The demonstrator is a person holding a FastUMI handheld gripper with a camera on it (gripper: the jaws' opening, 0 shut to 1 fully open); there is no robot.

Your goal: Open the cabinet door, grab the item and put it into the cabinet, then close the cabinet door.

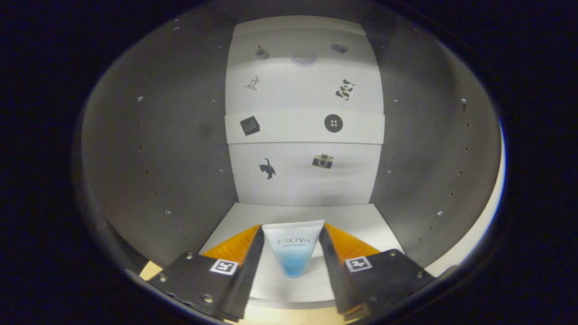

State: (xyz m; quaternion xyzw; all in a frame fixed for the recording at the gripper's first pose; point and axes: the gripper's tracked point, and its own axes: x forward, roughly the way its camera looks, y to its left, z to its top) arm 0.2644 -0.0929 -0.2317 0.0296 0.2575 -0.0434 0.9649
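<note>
I am looking into the open cabinet (158, 149), which has grey side walls and a white back panel. A white tube (293, 253) that fades to blue at its narrow end stands upright between my fingers, wide crimped end up. My gripper (292, 228) is shut on the tube, and both fingers (253, 253) touch its upper sides. The tube's narrow end is just above or on the white cabinet floor (298, 212); I cannot tell which.
A white shelf (305, 128) crosses the back of the cabinet at mid height. Small stickers dot the back panel (298, 180). The grey walls (429, 149) close in on both sides, with floor room beyond the tube. The floor's front edge (289, 304) lies under my fingers.
</note>
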